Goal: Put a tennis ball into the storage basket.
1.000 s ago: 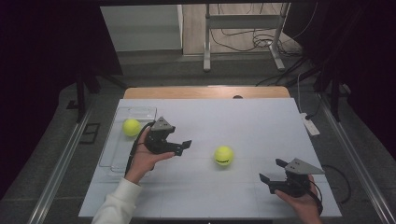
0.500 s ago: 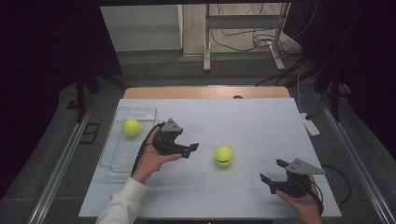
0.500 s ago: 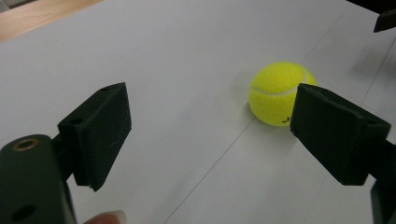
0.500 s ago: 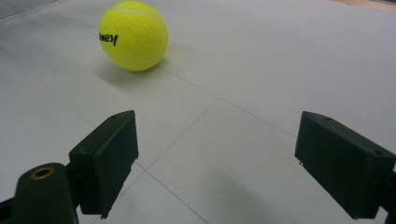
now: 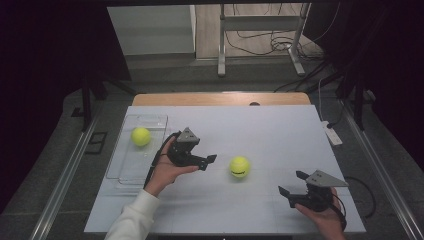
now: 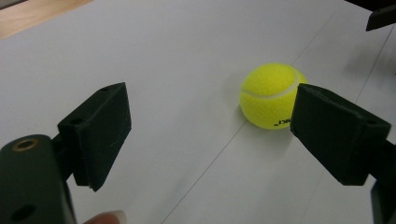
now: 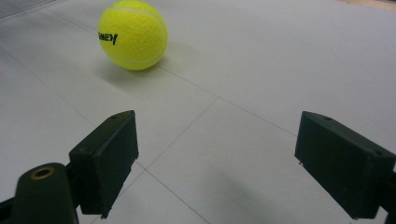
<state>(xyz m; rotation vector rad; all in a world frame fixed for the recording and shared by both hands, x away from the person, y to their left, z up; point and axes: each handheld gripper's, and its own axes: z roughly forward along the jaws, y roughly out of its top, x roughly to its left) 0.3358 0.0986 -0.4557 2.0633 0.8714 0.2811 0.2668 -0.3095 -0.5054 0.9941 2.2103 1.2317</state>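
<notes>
A yellow tennis ball (image 5: 239, 167) lies near the middle of the white table (image 5: 260, 130). My left gripper (image 5: 209, 162) hovers just left of it, open and empty, jaws pointing at the ball. In the left gripper view the ball (image 6: 271, 95) sits ahead and to the right, partly behind the right jaw. My right gripper (image 5: 291, 183) rests low at the front right, open and empty; in its view the ball (image 7: 133, 34) lies farther off at upper left. A second tennis ball (image 5: 141, 136) sits in a clear tray (image 5: 131, 170) at the left.
A white power strip (image 5: 333, 134) lies at the table's right edge. A wooden strip (image 5: 220, 98) borders the far edge. Beyond it stand a metal frame (image 5: 257, 37) and cables on the floor. Bare table lies between the two grippers.
My left gripper has moved to the right, away from the tray and closer to the middle ball. The right gripper and both balls have stayed where they were.
</notes>
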